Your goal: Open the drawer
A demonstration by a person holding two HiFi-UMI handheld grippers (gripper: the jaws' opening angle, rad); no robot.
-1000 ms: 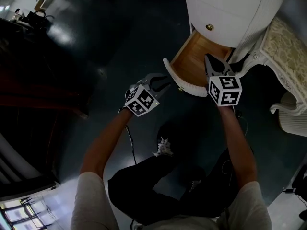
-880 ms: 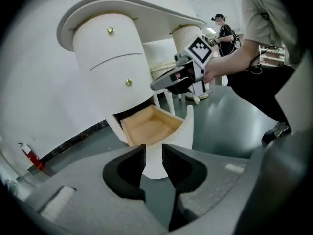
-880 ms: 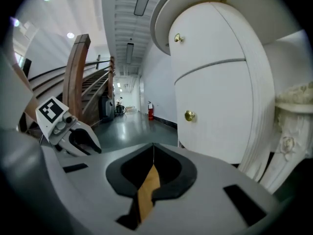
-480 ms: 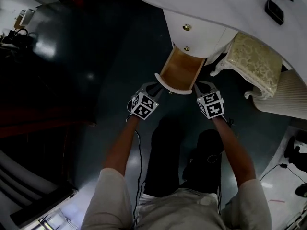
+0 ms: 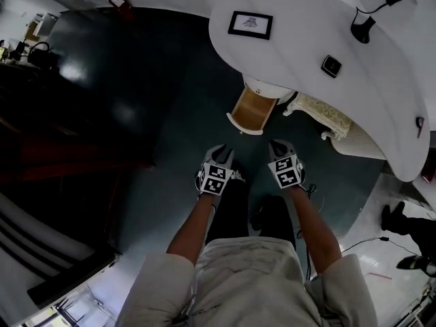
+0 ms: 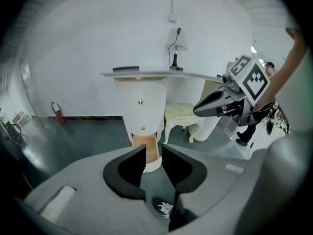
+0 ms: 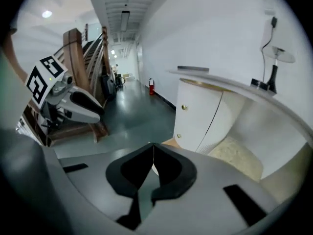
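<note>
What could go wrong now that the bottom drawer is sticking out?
The open drawer sticks out low over the dark floor, just ahead of the person's shoe. Stepping forward without looking, they might trip on it or kick its front, which could hurt a shin or strain the drawer.

I see the drawer (image 5: 253, 109) as honey-tan wood inside with a white front, the counter (image 5: 300, 53) white, and the floor (image 5: 163, 114) a dark glossy teal. The left gripper (image 5: 223, 152) and right gripper (image 5: 278, 145) are grey, with black-and-white square markers on their cubes.
</note>
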